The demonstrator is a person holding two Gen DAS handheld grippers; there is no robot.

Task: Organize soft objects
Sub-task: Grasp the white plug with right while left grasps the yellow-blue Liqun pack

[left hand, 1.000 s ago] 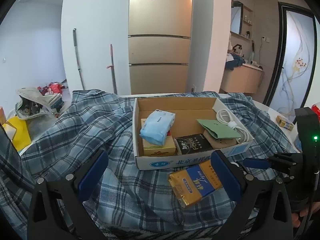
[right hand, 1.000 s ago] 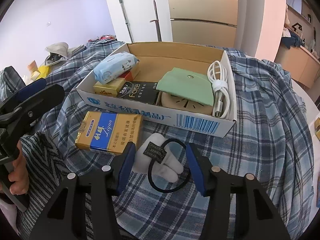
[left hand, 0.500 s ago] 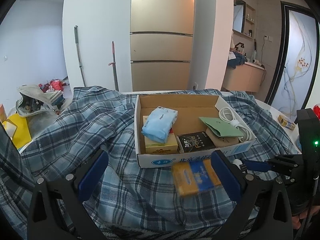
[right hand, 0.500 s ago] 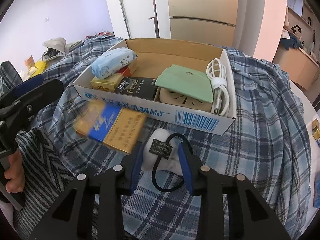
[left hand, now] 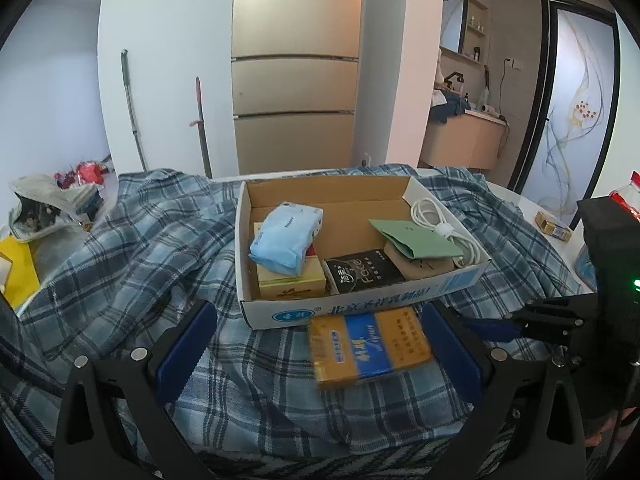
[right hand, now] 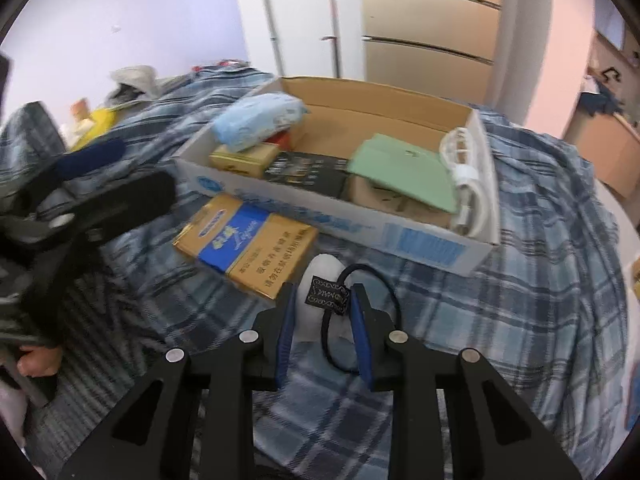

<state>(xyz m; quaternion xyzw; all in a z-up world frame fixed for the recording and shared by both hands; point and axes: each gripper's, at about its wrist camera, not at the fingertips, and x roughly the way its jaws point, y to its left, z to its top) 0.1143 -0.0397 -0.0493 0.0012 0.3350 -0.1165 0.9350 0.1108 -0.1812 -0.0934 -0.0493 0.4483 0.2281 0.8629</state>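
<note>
A white soft item with a black loop and black tag (right hand: 326, 280) lies on the plaid cloth in front of the cardboard box (right hand: 424, 240). My right gripper (right hand: 324, 300) is shut on it, the pads pressing its sides. A gold and blue carton (left hand: 368, 346) lies on the cloth by the box front, between the wide-open fingers of my left gripper (left hand: 320, 340), untouched; it also shows in the right wrist view (right hand: 246, 240). The box (left hand: 360, 308) holds a blue tissue pack (left hand: 286, 238), a green pouch (left hand: 412, 238), a white cable (left hand: 444, 226) and small boxes.
The blue plaid cloth (left hand: 140, 256) covers the table in folds. A small box (left hand: 554, 228) and a red-capped bottle (left hand: 628, 196) are at the right edge. Bags and clutter (left hand: 48, 208) lie on the floor to the left. A fridge (left hand: 296, 68) stands behind.
My right gripper has closed from open around the white soft item onto it. The gold and blue carton shifted and now lies flatter near the box front. The left gripper stayed open.
</note>
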